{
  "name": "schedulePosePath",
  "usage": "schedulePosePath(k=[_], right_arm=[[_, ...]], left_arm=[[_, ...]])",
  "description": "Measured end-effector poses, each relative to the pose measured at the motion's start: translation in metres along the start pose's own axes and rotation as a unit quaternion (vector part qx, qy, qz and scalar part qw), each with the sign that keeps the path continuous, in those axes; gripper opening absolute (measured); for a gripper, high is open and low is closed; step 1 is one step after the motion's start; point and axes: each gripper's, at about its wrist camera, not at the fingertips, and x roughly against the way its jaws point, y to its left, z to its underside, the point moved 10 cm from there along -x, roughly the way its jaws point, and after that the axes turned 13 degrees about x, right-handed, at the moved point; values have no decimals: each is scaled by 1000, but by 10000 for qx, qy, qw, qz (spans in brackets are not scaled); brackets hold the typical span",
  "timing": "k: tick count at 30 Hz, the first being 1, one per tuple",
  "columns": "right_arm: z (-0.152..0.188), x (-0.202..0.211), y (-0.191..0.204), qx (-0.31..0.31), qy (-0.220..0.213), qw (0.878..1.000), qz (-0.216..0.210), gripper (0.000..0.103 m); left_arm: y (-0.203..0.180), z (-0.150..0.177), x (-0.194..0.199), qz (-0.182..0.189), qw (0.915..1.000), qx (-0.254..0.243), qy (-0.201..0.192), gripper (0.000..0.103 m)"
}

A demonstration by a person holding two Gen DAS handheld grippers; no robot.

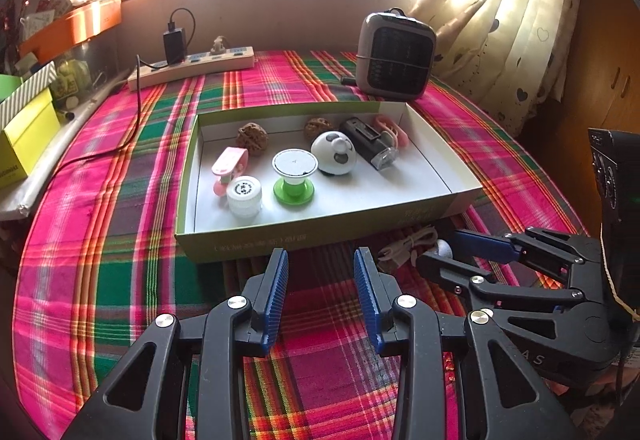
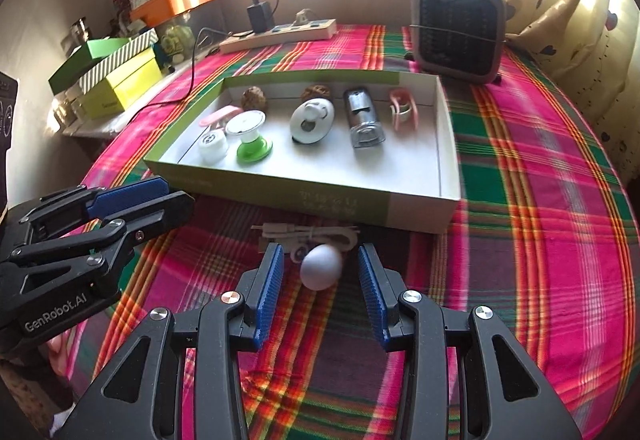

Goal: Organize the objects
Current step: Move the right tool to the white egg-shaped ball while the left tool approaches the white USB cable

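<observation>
A white egg (image 2: 321, 266) lies on the plaid cloth between the blue pads of my right gripper (image 2: 321, 252), which is open with a gap on each side of the egg. A coiled beige cable (image 2: 308, 234) lies just beyond the egg. Behind both is a shallow green box (image 2: 280, 192) holding two walnuts, pink clips, a white cap, a green-based spool (image 2: 248, 138), a round white toy and a silver device. My left gripper (image 1: 321, 256) is open and empty in front of the box (image 1: 240, 244). In the left wrist view the right gripper (image 1: 440, 250) flanks the egg (image 1: 445, 249).
A grey fan heater (image 2: 458, 28) stands at the back right, behind the box. A power strip (image 2: 280, 32) with a black charger lies along the back edge. Stacked yellow and green boxes (image 2: 120, 80) crowd a ledge at the left. Curtains hang at the right.
</observation>
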Motion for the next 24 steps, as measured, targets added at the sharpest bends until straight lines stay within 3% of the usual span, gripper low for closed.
schedulePosePath(k=[13, 18, 24], right_arm=[[4, -8, 2, 6, 43, 10000, -81, 40], [5, -7, -1, 1, 30, 10000, -69, 25], [7, -6, -4, -45, -5, 9999, -95, 23]], left_arm=[[-5, 4, -9, 14, 9999, -62, 160, 32], [-10, 6, -14, -7, 9996, -157, 216, 32], [-16, 7, -19, 10, 9993, -238, 282, 32]])
